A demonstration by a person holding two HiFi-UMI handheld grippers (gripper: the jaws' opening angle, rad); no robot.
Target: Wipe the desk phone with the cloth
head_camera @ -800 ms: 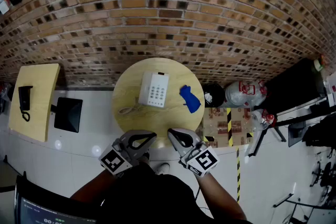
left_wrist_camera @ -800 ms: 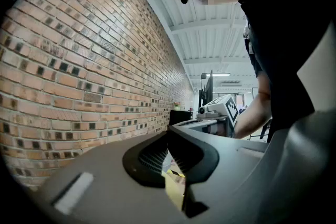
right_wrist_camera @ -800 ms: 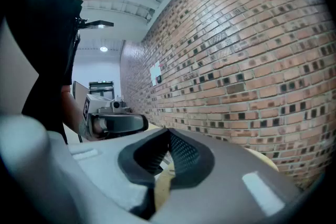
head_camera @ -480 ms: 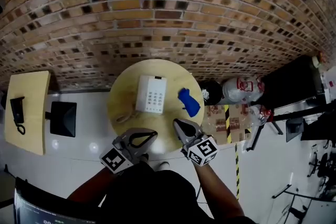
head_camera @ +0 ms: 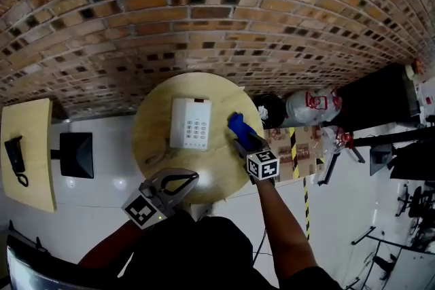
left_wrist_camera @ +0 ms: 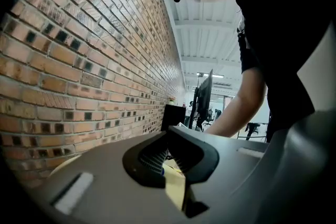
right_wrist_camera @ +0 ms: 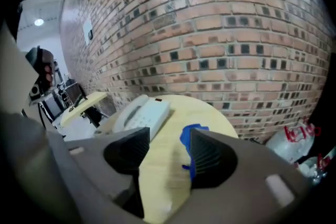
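A white desk phone (head_camera: 189,123) lies on the round wooden table (head_camera: 153,120), with its coiled cord trailing off at the left. A blue cloth (head_camera: 237,123) lies to the right of the phone. My right gripper (head_camera: 242,141) reaches over the table's right side, open, its tips at the near edge of the cloth. In the right gripper view the phone (right_wrist_camera: 144,113) shows past the left jaw, and the cloth (right_wrist_camera: 189,136) is partly hidden behind the right jaw. Nothing is between the jaws. My left gripper (head_camera: 192,176) hangs at the table's near edge, shut and empty.
A brick wall (head_camera: 204,24) runs behind the table. At the left stands a yellow desk (head_camera: 30,146) with a black phone (head_camera: 13,153), and next to it a black box (head_camera: 76,154). Plastic bags (head_camera: 309,109) and a cardboard box (head_camera: 289,146) lie on the floor at the right.
My right gripper has moved forward from the table's near edge, over the tabletop and up to the blue cloth. The left gripper has stayed at the near edge.
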